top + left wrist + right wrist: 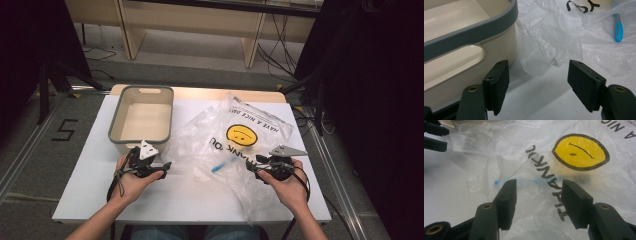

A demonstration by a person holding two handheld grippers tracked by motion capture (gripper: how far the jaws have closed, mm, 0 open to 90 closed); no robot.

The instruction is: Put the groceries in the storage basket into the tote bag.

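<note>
Fingers [584, 87] of both my grippers stand wide with nothing held, so I'd pinch the thin, limp, slippery plastic bag [240, 135], lying crumpled on the surface [165, 200] beside the bin [142, 117], at a bunched fold near its edge.

Clear plastic bag [235, 135] with yellow smiley, black lettering; blue pen [218, 166] inside.

One plastic bag [235, 137], one tub [142, 119] (one blue pen [218, 166]).
</note>
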